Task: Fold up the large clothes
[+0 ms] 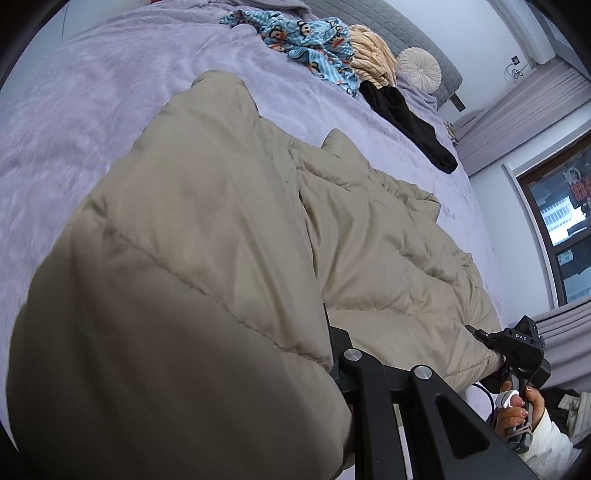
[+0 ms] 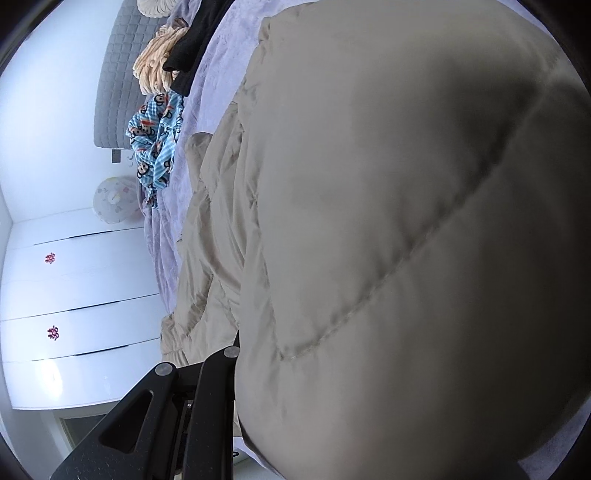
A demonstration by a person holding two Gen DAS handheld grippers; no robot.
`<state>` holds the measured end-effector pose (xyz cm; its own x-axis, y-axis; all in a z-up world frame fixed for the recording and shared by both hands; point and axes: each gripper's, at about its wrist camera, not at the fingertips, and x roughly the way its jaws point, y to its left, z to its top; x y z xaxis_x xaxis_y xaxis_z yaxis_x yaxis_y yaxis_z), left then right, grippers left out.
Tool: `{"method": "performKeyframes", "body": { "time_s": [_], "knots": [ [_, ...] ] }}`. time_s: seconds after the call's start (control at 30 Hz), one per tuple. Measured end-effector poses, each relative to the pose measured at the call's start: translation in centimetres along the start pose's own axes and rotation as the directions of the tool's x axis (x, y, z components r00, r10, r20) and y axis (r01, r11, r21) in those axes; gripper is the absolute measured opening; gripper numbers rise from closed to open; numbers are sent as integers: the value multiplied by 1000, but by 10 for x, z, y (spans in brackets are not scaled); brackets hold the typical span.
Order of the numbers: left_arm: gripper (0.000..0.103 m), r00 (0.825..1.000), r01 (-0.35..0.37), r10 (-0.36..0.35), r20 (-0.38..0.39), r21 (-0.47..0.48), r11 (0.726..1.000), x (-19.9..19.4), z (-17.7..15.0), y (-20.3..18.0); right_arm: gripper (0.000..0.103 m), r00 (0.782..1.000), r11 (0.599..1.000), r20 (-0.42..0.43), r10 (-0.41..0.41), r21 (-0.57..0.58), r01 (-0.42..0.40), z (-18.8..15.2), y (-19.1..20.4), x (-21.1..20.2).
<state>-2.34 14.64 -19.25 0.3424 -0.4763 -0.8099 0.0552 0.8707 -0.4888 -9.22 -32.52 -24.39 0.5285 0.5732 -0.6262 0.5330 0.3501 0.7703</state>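
Beige puffer coat point(image 1: 192, 258) draped over lavender bed point(image 1: 92, 110), both jaws clamping it

The puffer coat point(image 1: 207, 240) lies on the bed point(image 1: 92, 110), clothes pile point(image 1: 317, 44) beyond it near the headboard point(image 1: 388, 22).

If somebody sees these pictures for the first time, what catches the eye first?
A puffy beige quilted coat fills both views, bunched against each camera and spread over the lilac bedspread. Near the headboard lies a blue cartoon-print garment, beside a black garment.
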Motion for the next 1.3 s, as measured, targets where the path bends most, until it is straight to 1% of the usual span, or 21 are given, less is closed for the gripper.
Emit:
{"method": "performKeyframes", "body": {
  "time_s": [0.1,0.13,0.17,0.23,0.27,0.37,0.43,0.6,0.67,0.77,0.87,0.93,0.97,1.0,1.03,1.07,1.1,1.13,1.17,1.27,1.3],
  "knots": [
    [20,998,-49,47,-32,-52,997,2,-28,9,22,1000,1000,-23,-3,5,4,-14,-19,-1],
    [23,998,-64,62,-33,-68,996,3,-32,11,23,1000,1000,-30,-3,14,3,-16,-23,-1],
    [28,996,-86,84,-34,-83,993,2,-37,13,26,999,1000,-36,-1,23,2,-18,-28,-3],
    [46,989,-148,145,-35,-105,983,-3,-41,16,33,999,1000,-40,-14,26,15,-16,-28,-6],
    [48,984,-176,173,-39,-110,978,-8,-44,17,40,999,999,-43,-33,23,34,-16,-28,-9],
    [48,974,-224,219,-59,-91,970,-32,-54,22,51,995,997,-56,-77,-15,76,-20,-25,-24],
    [48,966,-256,250,-70,-83,963,-47,-57,25,55,994,995,-63,-95,-23,93,-24,-25,-37],
    [48,920,-391,388,-46,-71,918,-93,-71,33,55,992,993,-56,-117,-33,115,-42,-28,-80],
    [48,918,-395,395,-13,-92,914,-110,-73,37,54,990,989,-23,-136,-61,135,-51,-29,-102],
    [48,923,-381,385,17,-111,918,-115,-60,35,33,985,976,49,-168,-135,173,-59,-19,-123],
    [48,928,-363,369,58,-92,927,-100,-43,24,31,973,955,96,-212,-193,227,-56,-7,-124],
    [48,921,-386,388,30,-55,921,-74,-33,17,31,965,939,102,-243,-226,260,-50,4,-113],
    [48,913,-408,408,3,-42,912,-61,-32,18,31,958,926,102,-270,-245,287,-51,7,-108],
    [48,890,-456,455,-31,-23,890,-44,-32,22,31,949,912,101,-300,-260,316,-49,10,-98],
    [48,876,-481,480,-56,-8,877,-34,-33,26,31,938,899,98,-332,-269,346,-48,11,-89],
    [48,868,-491,489,-87,1,871,-24,-35,32,31,930,888,94,-356,-274,368,-46,10,-82],
    [54,870,-486,483,-103,-9,874,-19,-37,38,31,920,878,91,-381,-275,391,-45,6,-78],
    [68,866,-492,487,-112,-27,870,-17,-38,44,31,910,869,88,-406,-271,414,-45,0,-76],
    [74,862,-501,493,-119,-50,864,-17,-39,50,31,904,866,79,-420,-263,426,-44,-6,-73],
    [76,884,-463,445,-143,-135,876,-28,-41,63,31,903,882,44,-428,-198,428,-38,-22,-72],
    [76,884,-465,446,-142,-143,874,-33,-41,62,31,908,891,36,-418,-177,418,-38,-24,-77]
  ]
}}
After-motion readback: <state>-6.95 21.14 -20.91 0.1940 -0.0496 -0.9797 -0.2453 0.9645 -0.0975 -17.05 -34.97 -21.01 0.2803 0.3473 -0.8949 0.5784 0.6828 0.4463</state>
